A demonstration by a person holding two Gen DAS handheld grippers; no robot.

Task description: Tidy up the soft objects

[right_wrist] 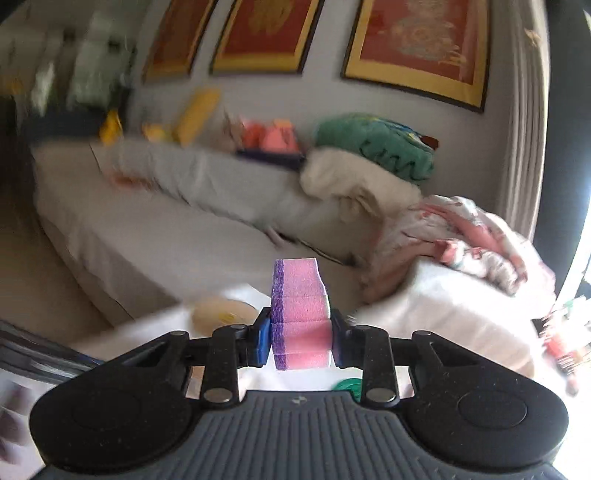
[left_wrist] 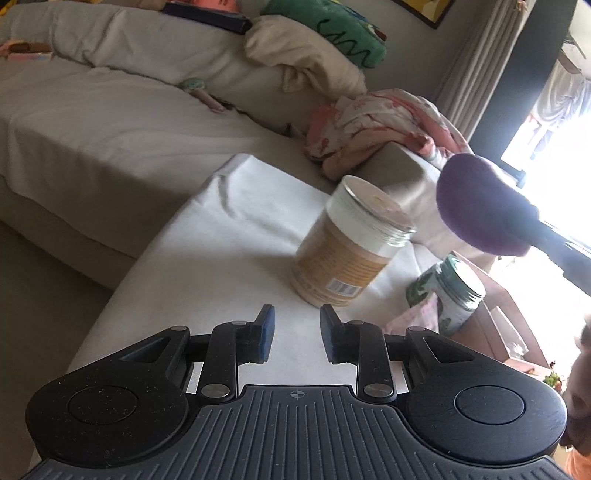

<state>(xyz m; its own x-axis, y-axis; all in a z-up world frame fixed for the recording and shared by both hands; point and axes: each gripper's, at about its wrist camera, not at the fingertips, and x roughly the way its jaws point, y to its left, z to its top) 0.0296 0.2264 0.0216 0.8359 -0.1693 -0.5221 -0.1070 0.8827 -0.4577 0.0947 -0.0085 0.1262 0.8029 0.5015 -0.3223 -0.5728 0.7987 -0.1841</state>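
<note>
A pink sponge with a purple scouring side [right_wrist: 301, 314] stands upright between the pads of my right gripper [right_wrist: 300, 314], which is shut on it. In the left wrist view the same sponge [left_wrist: 480, 206] shows as a blurred purple mass in the air, to the right of and above a tall open jar with a tan label [left_wrist: 351, 243]. That jar's mouth [right_wrist: 225, 314] lies just left of and below the sponge in the right wrist view. My left gripper [left_wrist: 297, 312] hovers low over the white cushion [left_wrist: 221, 229] in front of the tall jar, open with nothing between its fingers.
A smaller green-patterned jar [left_wrist: 450, 291] stands to the right of the tall one, and a green lid [right_wrist: 345, 384] lies under my right gripper. Behind is a grey sofa [left_wrist: 110, 122] with a cream blanket [left_wrist: 306, 62], a green cushion [left_wrist: 332, 33] and a pink patterned cloth [left_wrist: 380, 122].
</note>
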